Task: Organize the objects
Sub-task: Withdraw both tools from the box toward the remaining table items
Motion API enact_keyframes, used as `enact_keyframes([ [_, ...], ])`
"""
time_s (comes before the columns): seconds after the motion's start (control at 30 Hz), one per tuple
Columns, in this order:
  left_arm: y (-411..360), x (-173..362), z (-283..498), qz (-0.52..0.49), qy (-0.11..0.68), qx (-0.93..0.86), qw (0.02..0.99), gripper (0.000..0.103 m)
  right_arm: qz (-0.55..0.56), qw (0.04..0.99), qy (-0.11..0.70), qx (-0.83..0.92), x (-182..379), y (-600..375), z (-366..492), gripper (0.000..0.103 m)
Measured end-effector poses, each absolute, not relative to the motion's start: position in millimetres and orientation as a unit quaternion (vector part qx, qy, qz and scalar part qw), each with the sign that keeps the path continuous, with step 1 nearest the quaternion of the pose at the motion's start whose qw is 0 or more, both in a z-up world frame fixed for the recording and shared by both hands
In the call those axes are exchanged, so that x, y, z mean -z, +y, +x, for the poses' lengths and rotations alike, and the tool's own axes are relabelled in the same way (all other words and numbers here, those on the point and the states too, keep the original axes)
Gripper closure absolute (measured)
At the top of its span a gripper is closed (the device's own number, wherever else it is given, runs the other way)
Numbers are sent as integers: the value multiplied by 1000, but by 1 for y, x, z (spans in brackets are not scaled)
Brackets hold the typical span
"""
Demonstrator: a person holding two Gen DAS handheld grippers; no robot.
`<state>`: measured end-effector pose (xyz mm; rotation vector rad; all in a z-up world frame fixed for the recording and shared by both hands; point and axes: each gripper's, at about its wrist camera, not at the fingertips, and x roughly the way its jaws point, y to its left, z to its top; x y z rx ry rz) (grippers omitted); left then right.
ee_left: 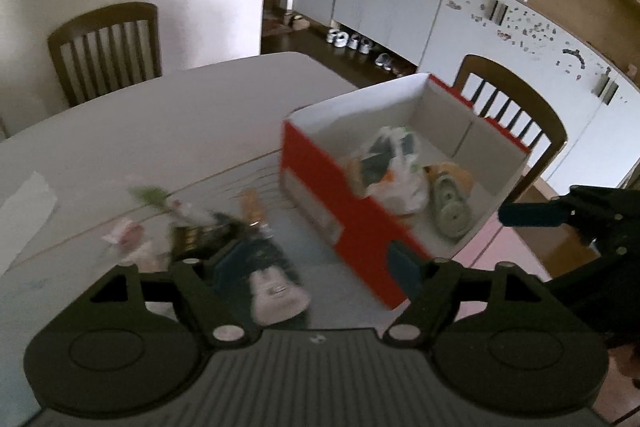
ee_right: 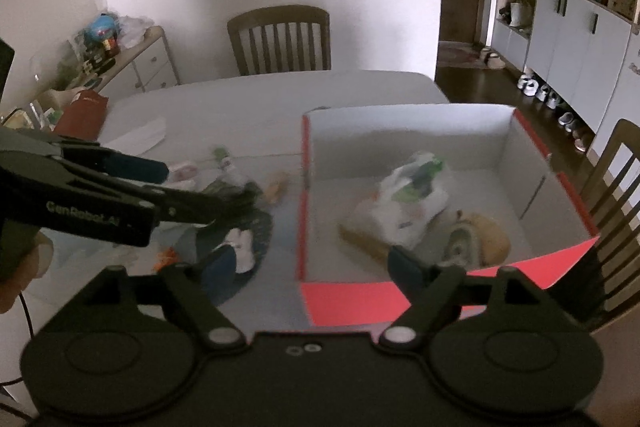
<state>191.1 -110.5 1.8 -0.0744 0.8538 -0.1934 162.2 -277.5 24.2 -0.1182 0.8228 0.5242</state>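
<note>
Red-and-white box [ee_right: 440, 301] sits at surface [ee_left: 168, 115] edge as collection bin, white bag [ee_right: 408, 211] already inside. Loose clutter [ee_left: 192, 231] waits beside it. Left gripper [ee_left: 316, 267] and right gripper [ee_right: 316, 263] hover, fingers spread wide, empty, apparently between pickups.

Box [ee_right: 344, 301] red outside, white inside; white bag [ee_right: 408, 205] with green print in it. Dark teal round mat [ee_left: 260, 267] near table's [ee_left: 160, 115] front edge, table pale grey. Chairs [ee_right: 280, 39] dark brown, slatted.
</note>
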Motion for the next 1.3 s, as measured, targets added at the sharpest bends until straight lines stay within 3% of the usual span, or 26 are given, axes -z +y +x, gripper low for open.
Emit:
enact_keyframes([
  [0.67, -26, 70, 152, -24, 467, 95, 879, 13, -70, 876, 425, -217, 13, -205, 147, 18],
  [0.73, -21, 78, 152, -27, 473, 95, 875, 1, -72, 875, 429, -214, 17, -200, 148, 18],
  [1.3, -28, 131, 151, 5, 471, 109, 875, 0, -98, 859, 462, -197, 60, -168, 166, 18],
])
